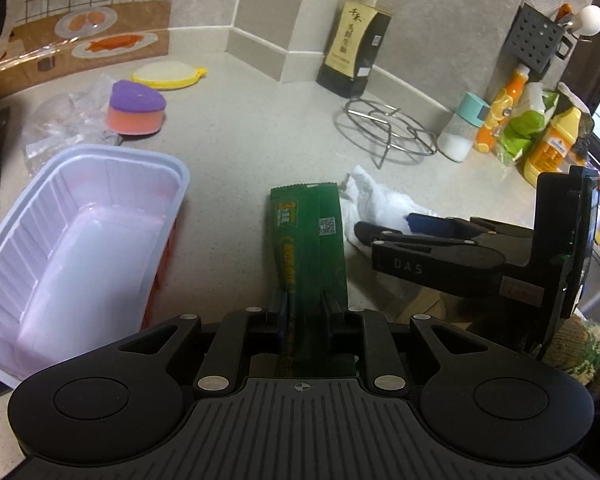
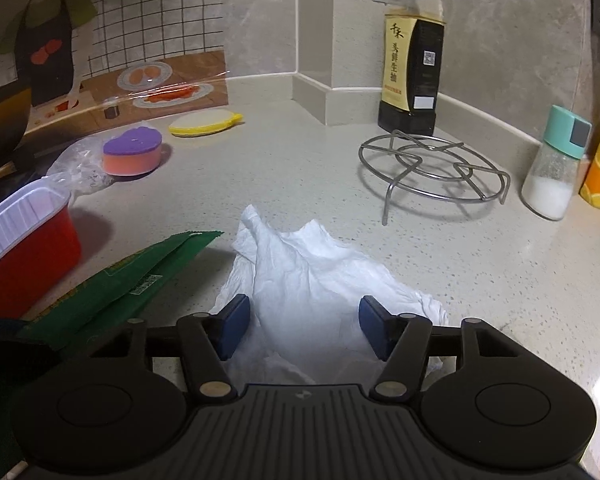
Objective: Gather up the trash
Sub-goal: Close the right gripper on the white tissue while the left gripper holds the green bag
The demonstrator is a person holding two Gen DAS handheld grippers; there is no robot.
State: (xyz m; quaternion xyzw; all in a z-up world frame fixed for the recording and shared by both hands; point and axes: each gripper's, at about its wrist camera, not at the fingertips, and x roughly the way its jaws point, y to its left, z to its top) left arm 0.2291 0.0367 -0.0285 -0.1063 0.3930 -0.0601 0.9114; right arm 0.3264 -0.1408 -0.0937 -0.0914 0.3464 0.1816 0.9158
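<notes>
My left gripper (image 1: 305,300) is shut on a flat green wrapper (image 1: 310,236) that sticks out forward over the counter; the wrapper also shows in the right wrist view (image 2: 128,276). A crumpled white tissue (image 2: 320,280) lies on the counter, and my right gripper (image 2: 302,320) is open with its blue pads on either side of it. In the left wrist view the right gripper (image 1: 384,232) reaches in from the right onto the tissue (image 1: 376,196). A plastic tray, white inside and red outside (image 1: 80,248), stands at the left, empty, and also shows in the right wrist view (image 2: 24,240).
A purple-and-orange sponge (image 2: 132,152) sits on a clear plastic bag (image 2: 76,168) at the back left, with a yellow scrubber (image 2: 204,122) behind. A wire trivet (image 2: 432,168), soy sauce bottle (image 2: 412,48), salt shaker (image 2: 556,164) and more bottles (image 1: 540,132) stand at the right.
</notes>
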